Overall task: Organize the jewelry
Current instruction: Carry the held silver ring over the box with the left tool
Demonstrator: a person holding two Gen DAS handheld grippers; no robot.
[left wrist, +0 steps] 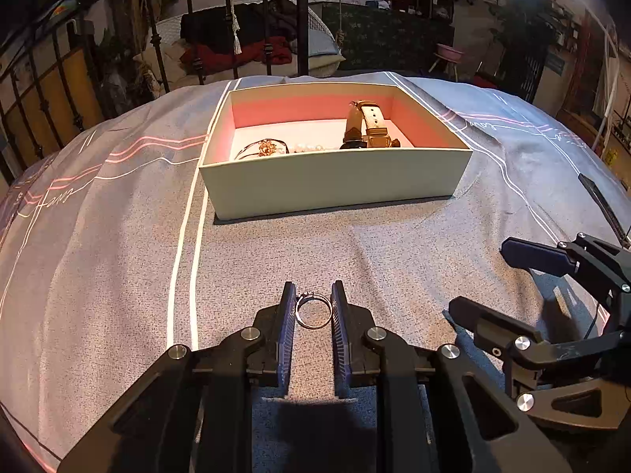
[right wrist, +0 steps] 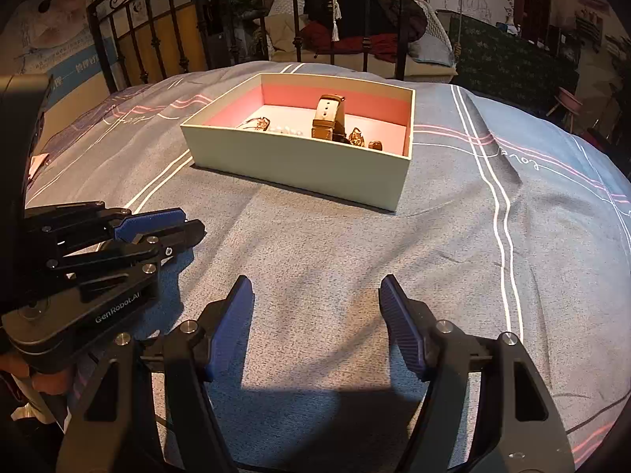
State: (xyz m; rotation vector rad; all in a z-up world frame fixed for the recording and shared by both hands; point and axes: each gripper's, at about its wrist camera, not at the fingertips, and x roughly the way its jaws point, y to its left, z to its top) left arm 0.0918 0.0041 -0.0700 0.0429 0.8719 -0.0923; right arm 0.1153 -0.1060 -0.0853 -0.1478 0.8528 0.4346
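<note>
While the left gripper (left wrist: 314, 301) is pointing toward the box (left wrist: 335, 181), its two blue-padded fingers are sitting close on either side of a silver ring (left wrist: 314, 310), which is standing upright between them with its small set top at the upper left; the pads are touching or almost touching the band's outer edges, so the jaws are closing on the ring, just above or on the grey bedspread (left wrist: 118, 260). Whether the ring is lifting clear of the fabric, I cannot tell. The right gripper (right wrist: 315, 295) is hovering beside it with its fingers spread wide apart and nothing between them, only grey cloth showing in the gap; in the left wrist view it is appearing at the right edge (left wrist: 485, 280), near the left one. The box, pale on the outside and pink on the inside walls with a white floor, is resting open on the bedspread well ahead of both grippers. Inside it a tan-strapped watch (left wrist: 364, 124) is standing on edge toward the right, a gold-toned bracelet (left wrist: 262, 148) with an ornament is lying toward the left, and a short string of pearls (left wrist: 309, 146) is lying between them. Behind the bed a black metal bed frame (left wrist: 301, 19) is rising, with a cluttered room beyond.
</note>
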